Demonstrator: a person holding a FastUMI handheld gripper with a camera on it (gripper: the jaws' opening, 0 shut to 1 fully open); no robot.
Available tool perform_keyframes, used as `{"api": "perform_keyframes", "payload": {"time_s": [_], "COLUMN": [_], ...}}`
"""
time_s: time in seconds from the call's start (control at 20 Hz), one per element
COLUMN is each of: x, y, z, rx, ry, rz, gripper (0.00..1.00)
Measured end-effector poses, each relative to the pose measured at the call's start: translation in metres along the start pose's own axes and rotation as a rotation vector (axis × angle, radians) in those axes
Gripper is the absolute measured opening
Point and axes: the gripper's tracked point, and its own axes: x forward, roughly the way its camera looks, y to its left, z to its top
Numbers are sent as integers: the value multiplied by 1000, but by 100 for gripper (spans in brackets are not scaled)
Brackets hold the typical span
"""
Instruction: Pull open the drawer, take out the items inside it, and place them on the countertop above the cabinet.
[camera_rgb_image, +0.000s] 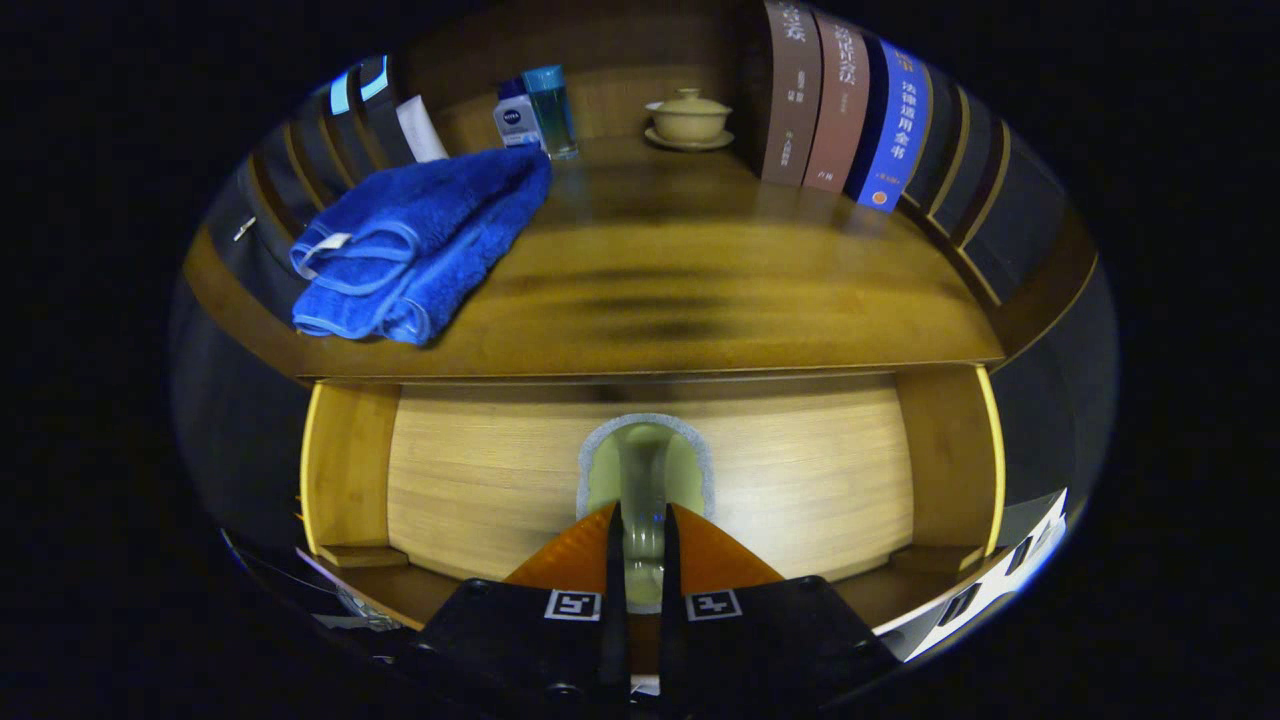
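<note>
Gripper (641, 520): clenched on handle (643, 480) | drawer (650, 480): contents hidden | countertop (700, 290): towel (420, 240), bottles (537, 112), lidded cup (688, 117), books (840, 105).

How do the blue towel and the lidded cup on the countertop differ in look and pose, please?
The blue towel is soft, folded, lying flat near the countertop's front edge; the lidded cup is rigid, beige, upright on a saucer at the back. Both rest on the countertop, beyond the tongs, shut on the drawer handle.

Gripper (641, 525) level and pointing forward, fingers (612, 560) nearly together, narrow gap between them pinched on a handle (642, 470)
</note>
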Motion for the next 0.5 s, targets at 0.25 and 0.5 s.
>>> {"api": "perform_keyframes", "payload": {"time_s": [0.25, 0.5], "x": [-46, -48], "y": [4, 4], "z": [24, 77], "rx": [24, 40], "ry": [-5, -54], "rz": [37, 31], "gripper": [16, 16]}}
